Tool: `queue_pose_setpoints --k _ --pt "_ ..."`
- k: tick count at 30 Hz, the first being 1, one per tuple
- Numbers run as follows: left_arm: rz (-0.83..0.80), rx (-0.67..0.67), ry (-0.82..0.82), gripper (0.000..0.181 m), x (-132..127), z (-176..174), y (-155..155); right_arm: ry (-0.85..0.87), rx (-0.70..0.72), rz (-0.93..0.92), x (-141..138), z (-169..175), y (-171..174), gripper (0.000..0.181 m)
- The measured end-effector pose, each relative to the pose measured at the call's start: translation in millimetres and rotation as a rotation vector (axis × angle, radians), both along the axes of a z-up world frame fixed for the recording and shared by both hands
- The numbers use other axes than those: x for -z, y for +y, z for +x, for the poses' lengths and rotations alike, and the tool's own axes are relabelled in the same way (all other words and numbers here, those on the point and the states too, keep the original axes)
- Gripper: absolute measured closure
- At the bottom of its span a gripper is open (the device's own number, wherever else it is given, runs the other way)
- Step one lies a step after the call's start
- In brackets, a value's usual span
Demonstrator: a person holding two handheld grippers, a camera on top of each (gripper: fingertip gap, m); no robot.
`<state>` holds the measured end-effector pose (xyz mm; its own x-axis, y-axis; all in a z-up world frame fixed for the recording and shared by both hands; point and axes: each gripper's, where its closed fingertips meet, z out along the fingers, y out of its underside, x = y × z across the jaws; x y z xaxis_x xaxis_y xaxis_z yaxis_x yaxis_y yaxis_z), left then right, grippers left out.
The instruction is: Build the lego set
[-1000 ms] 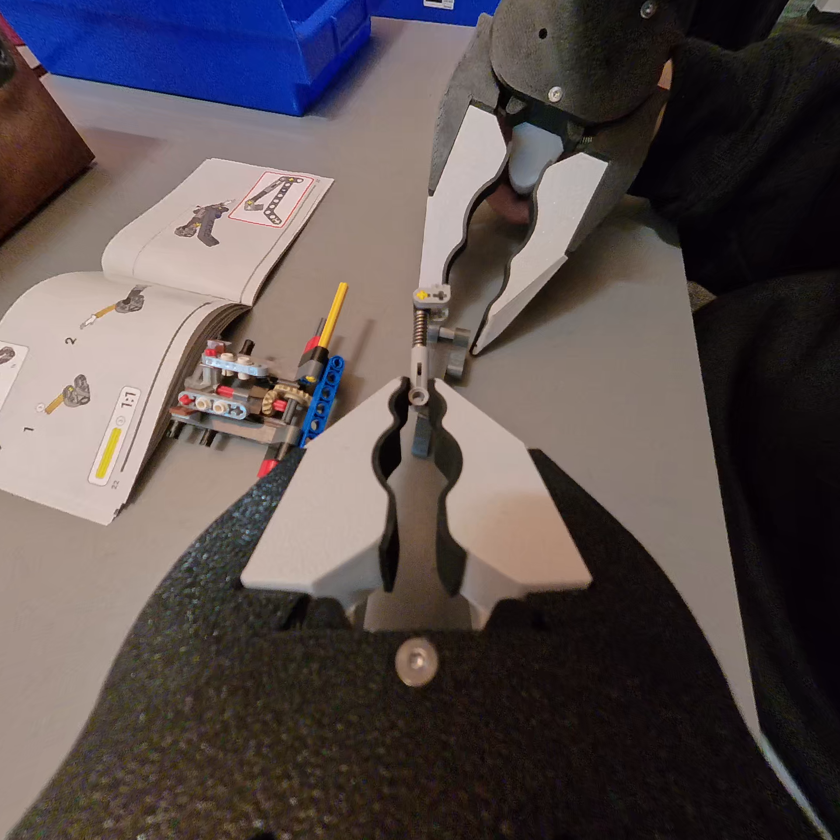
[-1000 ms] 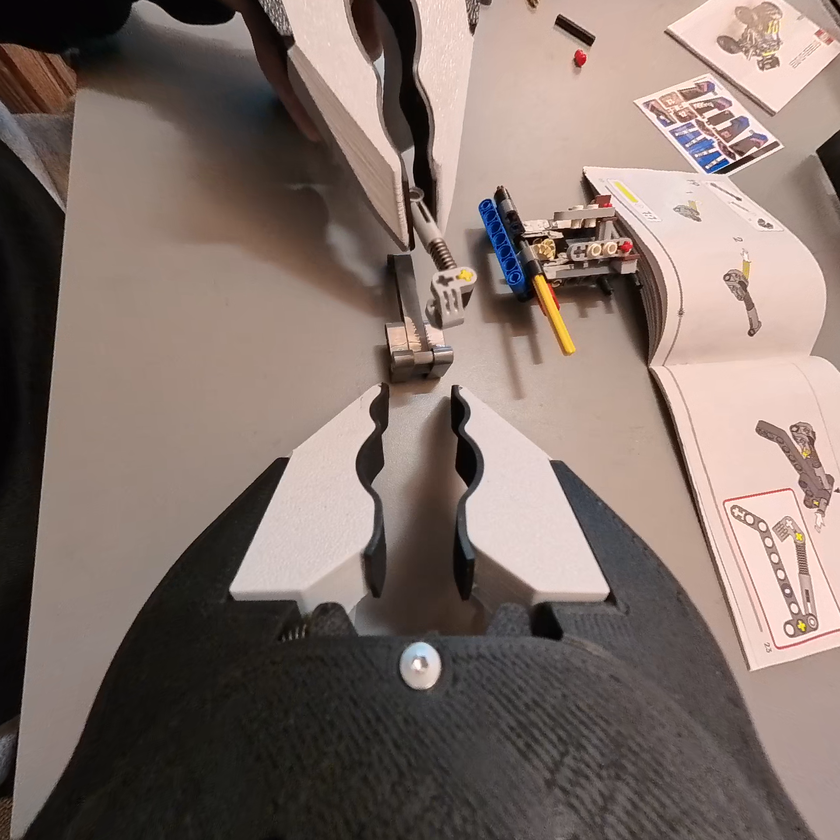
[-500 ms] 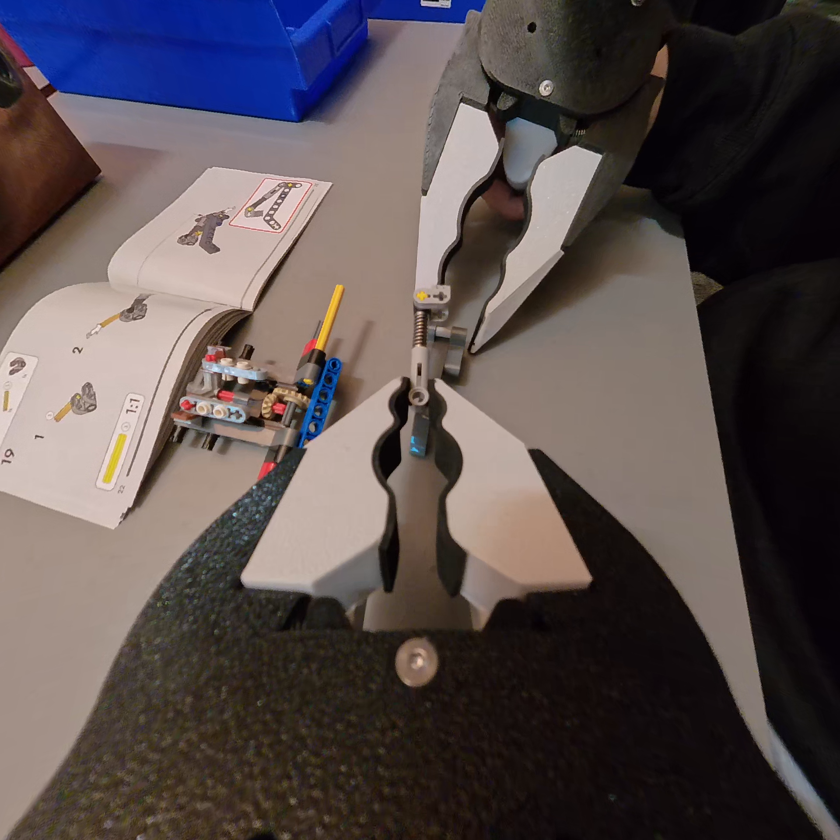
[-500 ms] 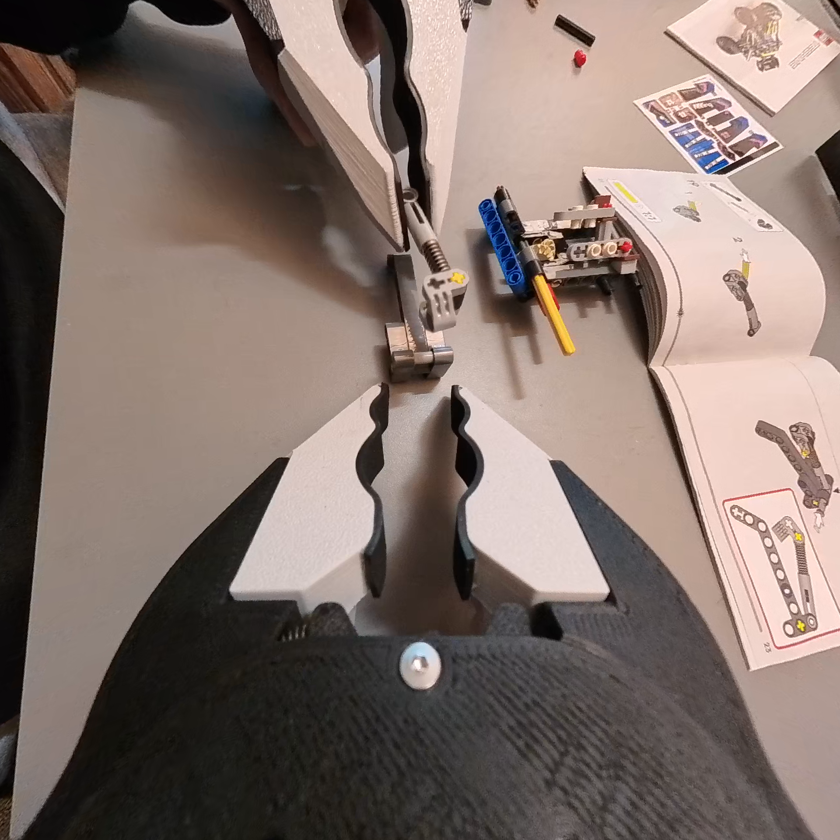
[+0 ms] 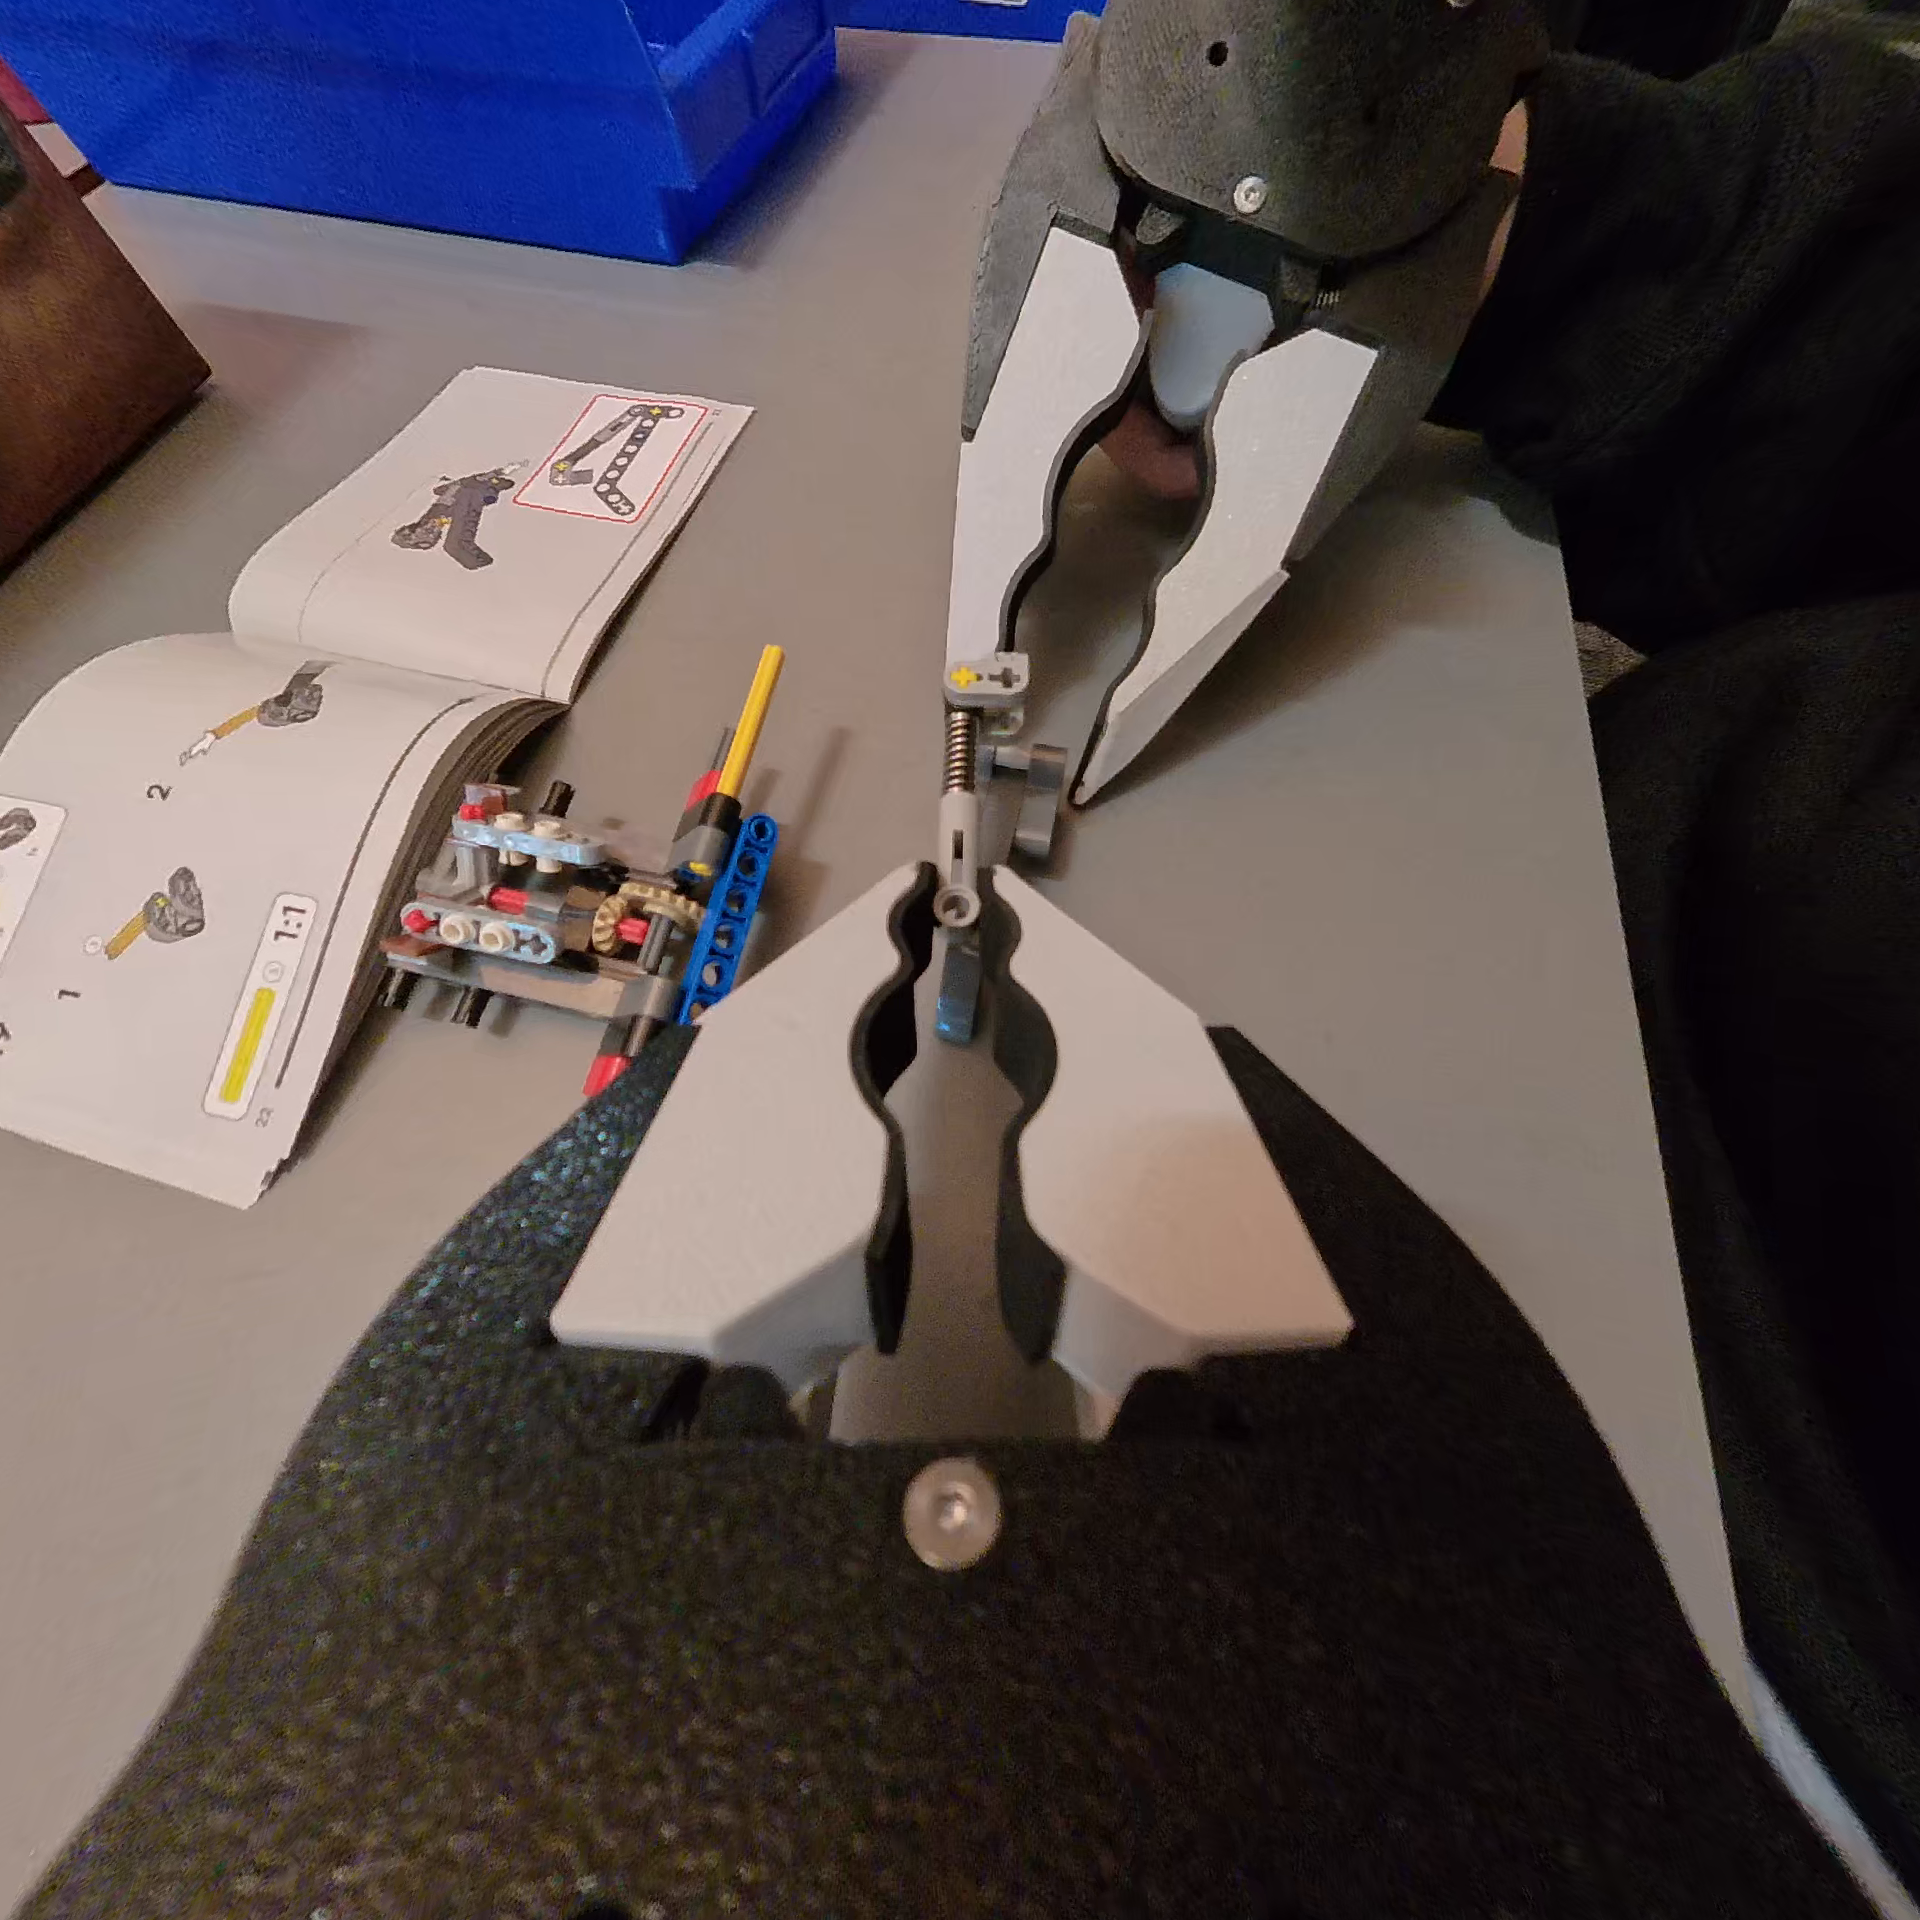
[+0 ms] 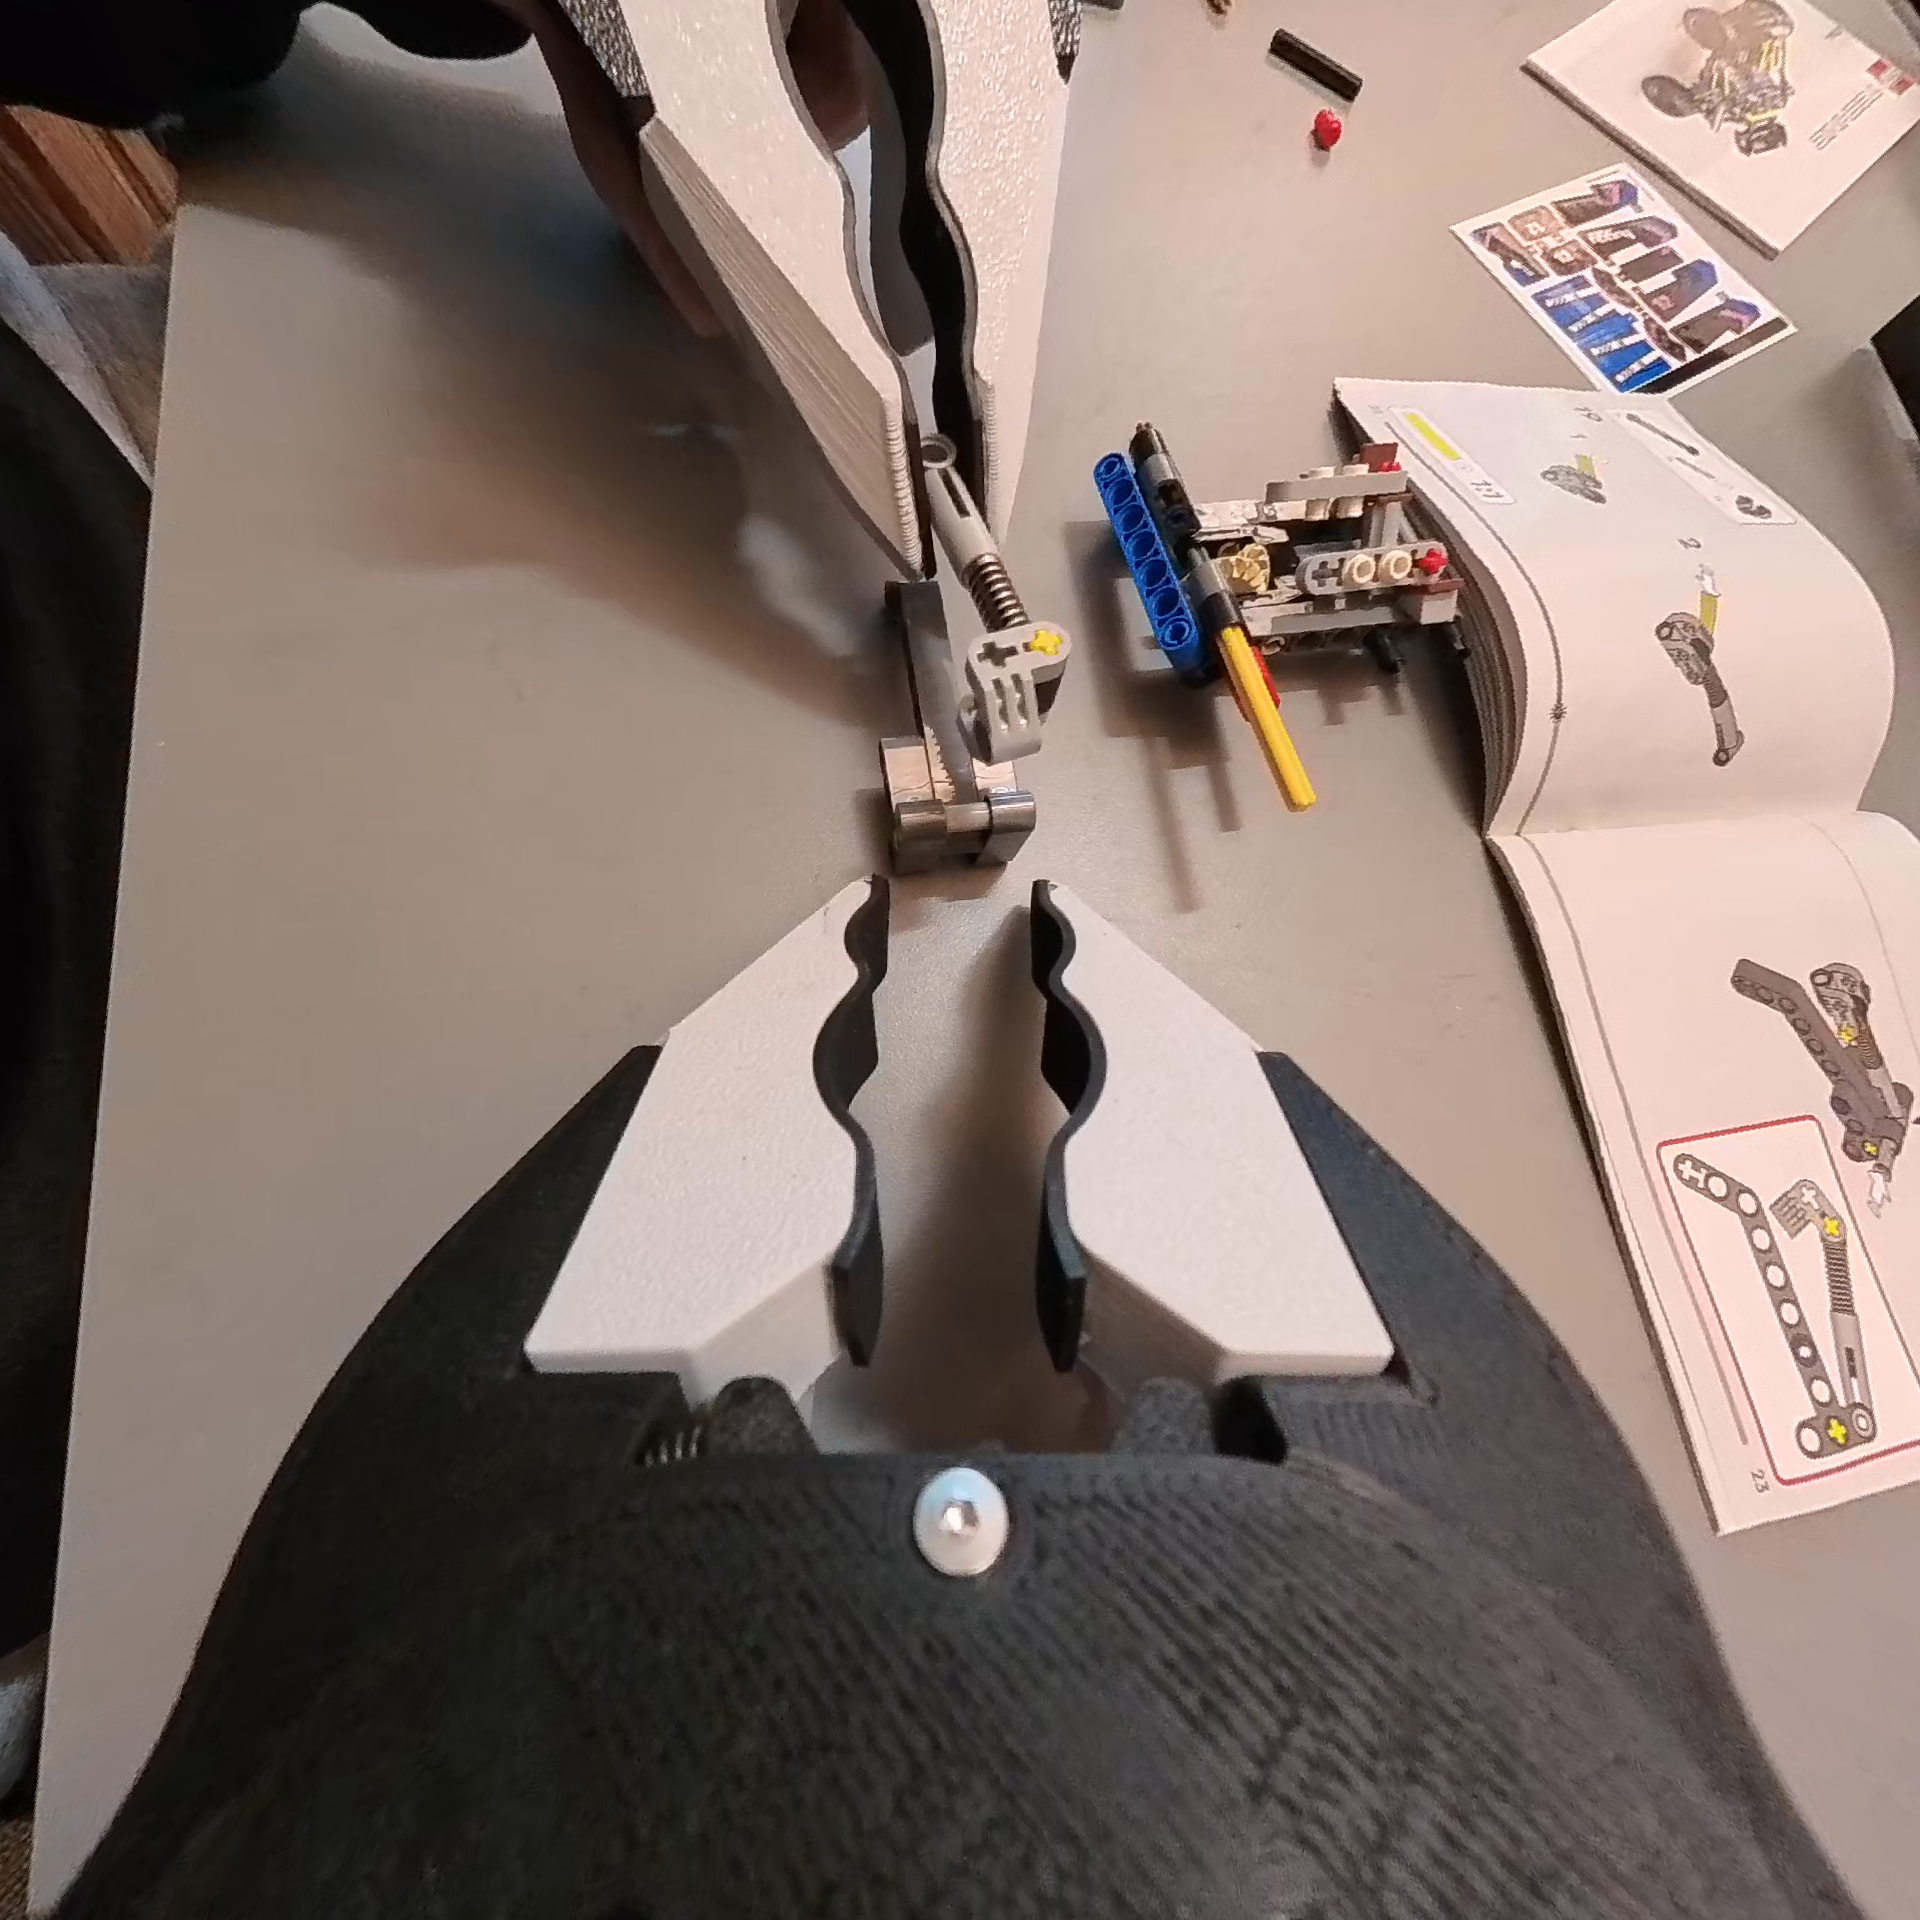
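My left gripper (image 5: 958, 896) is shut on the eye end of a grey shock absorber (image 5: 961, 764) with a spring. Its other end carries a light grey connector (image 6: 1008, 691) with a yellow cross. The shock absorber joins a dark grey beam (image 6: 923, 649) lying on the grey table (image 6: 468, 727), and slants up from it. The left gripper also shows in the right wrist view (image 6: 951, 525). My right gripper (image 6: 956, 888) is open and empty, with its tips just short of the beam's near end. It shows across the table in the left wrist view (image 5: 1023, 732).
A partly built model (image 6: 1278, 561) with a blue beam and yellow axle lies beside an open instruction booklet (image 6: 1662, 675). A sticker sheet (image 6: 1621, 281), a leaflet (image 6: 1704, 104) and small loose pieces (image 6: 1327, 127) lie farther off. A blue bin (image 5: 416, 94) stands at the back. Some 5 centimetres of space lies between my two pairs of fingers.
The left gripper has swung the shock absorber slightly, so its connector end sits closer over the beam. The right gripper has stayed open and still.
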<state>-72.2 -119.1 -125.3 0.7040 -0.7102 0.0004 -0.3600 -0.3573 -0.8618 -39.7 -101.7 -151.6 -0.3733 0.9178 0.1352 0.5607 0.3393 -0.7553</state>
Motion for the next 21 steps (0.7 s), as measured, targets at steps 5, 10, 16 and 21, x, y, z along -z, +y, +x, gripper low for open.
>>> queue_pose_setpoints --k 5,10,16,21 --pt "0.003 0.003 0.004 0.176 0.3 0.5 -0.3 0.002 0.000 0.005 0.1 0.1 0.0 0.156" --pt "0.008 0.001 0.009 0.176 0.5 0.3 0.0 0.002 0.000 0.004 0.1 0.1 0.0 0.156" --pt "0.359 -0.032 0.182 0.176 -22.6 -2.7 5.5 0.006 0.013 0.008 -0.6 -0.2 2.4 0.152" --pt "0.668 -0.059 0.548 0.176 -51.6 -7.2 8.5 0.102 0.045 -0.126 -26.8 15.4 11.8 0.140"
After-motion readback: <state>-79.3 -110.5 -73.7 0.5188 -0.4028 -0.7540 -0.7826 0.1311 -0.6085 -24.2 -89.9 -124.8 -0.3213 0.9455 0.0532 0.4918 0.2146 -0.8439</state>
